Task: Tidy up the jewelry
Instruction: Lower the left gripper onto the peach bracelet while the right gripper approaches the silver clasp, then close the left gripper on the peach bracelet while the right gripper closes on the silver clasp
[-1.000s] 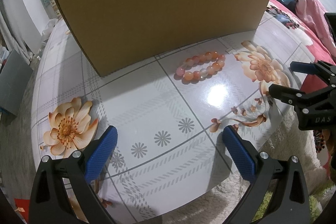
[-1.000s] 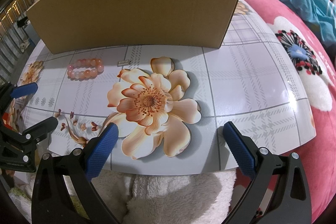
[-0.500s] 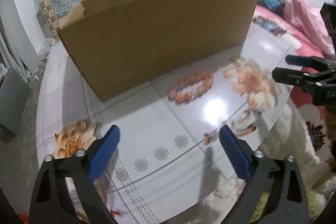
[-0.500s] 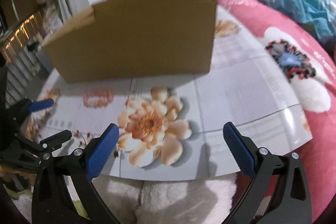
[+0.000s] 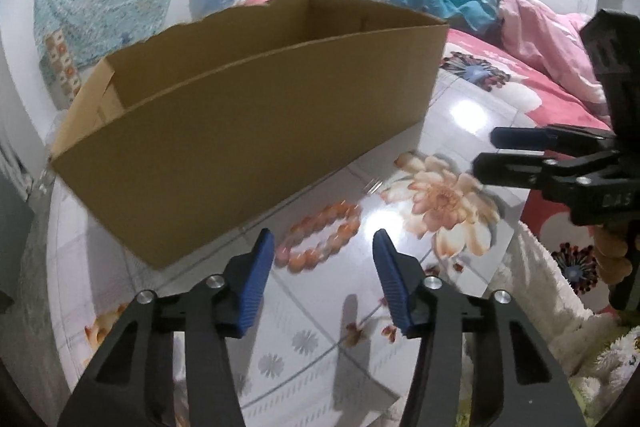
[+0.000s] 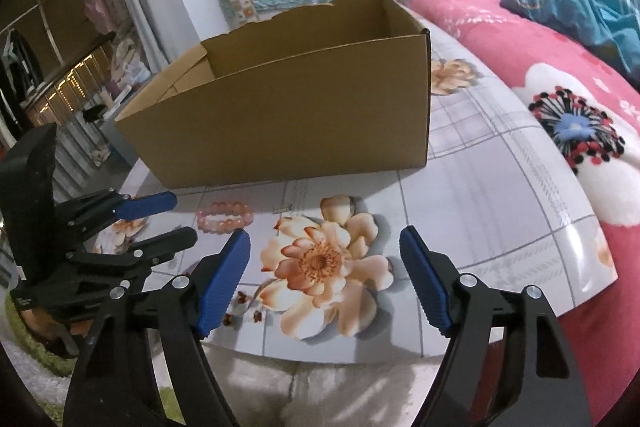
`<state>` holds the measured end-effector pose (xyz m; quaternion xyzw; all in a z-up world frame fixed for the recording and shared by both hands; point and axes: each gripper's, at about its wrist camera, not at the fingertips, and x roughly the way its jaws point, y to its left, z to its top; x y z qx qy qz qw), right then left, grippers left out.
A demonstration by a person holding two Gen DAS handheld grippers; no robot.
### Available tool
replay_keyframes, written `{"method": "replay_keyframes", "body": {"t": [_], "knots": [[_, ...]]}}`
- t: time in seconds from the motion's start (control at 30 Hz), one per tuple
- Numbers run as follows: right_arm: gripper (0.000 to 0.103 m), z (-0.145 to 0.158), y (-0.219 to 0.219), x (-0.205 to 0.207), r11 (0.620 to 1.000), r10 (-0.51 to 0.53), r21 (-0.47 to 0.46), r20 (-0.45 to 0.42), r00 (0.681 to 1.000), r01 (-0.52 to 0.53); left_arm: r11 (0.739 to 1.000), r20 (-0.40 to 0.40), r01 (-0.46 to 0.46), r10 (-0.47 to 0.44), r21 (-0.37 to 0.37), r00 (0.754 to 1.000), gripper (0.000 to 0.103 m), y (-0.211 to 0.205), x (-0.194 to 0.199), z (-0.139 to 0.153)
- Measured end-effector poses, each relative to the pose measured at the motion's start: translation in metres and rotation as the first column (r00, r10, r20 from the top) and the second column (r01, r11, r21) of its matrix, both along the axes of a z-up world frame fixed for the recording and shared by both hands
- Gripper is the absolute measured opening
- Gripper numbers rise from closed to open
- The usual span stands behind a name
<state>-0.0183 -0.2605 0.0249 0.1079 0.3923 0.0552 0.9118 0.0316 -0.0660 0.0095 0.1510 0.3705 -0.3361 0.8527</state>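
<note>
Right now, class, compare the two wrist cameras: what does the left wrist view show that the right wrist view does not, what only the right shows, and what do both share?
Only the left wrist view shows the pink cloth heaped on the bed, and a hand under the right gripper.

Only the right wrist view shows the lit shelves at the left and the table's right edge against the bed.

Both share the open cardboard box, the bead bracelet lying in front of it untouched, the printed flower, and the left gripper, jaws just closing on nothing.

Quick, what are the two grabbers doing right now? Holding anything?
Left gripper: open, holding nothing; fingers just been closing.
Right gripper: open, holding nothing; fingers just been closing.
</note>
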Motion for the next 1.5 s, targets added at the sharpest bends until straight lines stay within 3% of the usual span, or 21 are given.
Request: {"method": "replay_keyframes", "body": {"t": [0.17,0.4,0.53,0.6,0.67,0.83,1.3,1.33,1.43,1.5], "knots": [[0.060,-0.004,-0.007,0.000,0.999,-0.010,0.035,-0.004,1.000,0.010,0.995,0.014,0.074,-0.075,0.061,0.997,0.036,-0.024,0.001,-0.007],[0.044,-0.004,-0.009,0.003,0.999,0.019,0.036,0.011,1.000,-0.019,0.979,0.008,0.089,-0.092,0.183,0.996,0.027,-0.044,0.010,-0.024],[0.037,-0.006,-0.005,0.012,0.998,0.048,0.030,0.008,0.999,-0.049,0.982,-0.013,0.095,-0.094,0.166,0.995,0.023,-0.046,0.013,-0.025],[0.034,-0.008,0.000,0.017,0.997,0.071,0.034,0.005,0.997,-0.071,0.983,-0.023,0.098,-0.095,0.156,0.995,0.013,-0.046,0.013,-0.025],[0.033,-0.010,0.005,0.022,0.996,0.086,0.030,0.003,0.996,-0.086,0.983,-0.030,0.099,-0.095,0.154,0.995,0.010,-0.045,0.012,-0.025],[0.032,-0.015,0.025,0.034,0.992,0.128,0.016,-0.001,0.992,-0.128,0.989,-0.058,0.061,-0.054,0.134,0.997,0.010,-0.033,0.015,-0.025],[0.013,-0.031,0.062,0.055,0.971,0.157,-0.180,-0.020,0.987,-0.158,0.996,-0.105,0.007,0.002,0.089,0.994,0.009,-0.004,0.023,-0.022],[0.009,-0.031,0.062,0.055,0.972,0.163,-0.169,-0.023,0.986,-0.164,0.996,-0.106,0.006,0.003,0.087,0.994,0.009,-0.004,0.023,-0.022],[0.009,-0.030,0.061,0.055,0.975,0.156,-0.155,-0.022,0.987,-0.158,0.996,-0.107,0.007,0.002,0.085,0.994,0.009,-0.002,0.024,-0.022],[0.000,-0.030,0.059,0.056,0.977,0.154,-0.144,-0.027,0.988,-0.156,0.996,-0.108,0.005,0.004,0.084,0.994,0.009,-0.002,0.023,-0.022]]}}
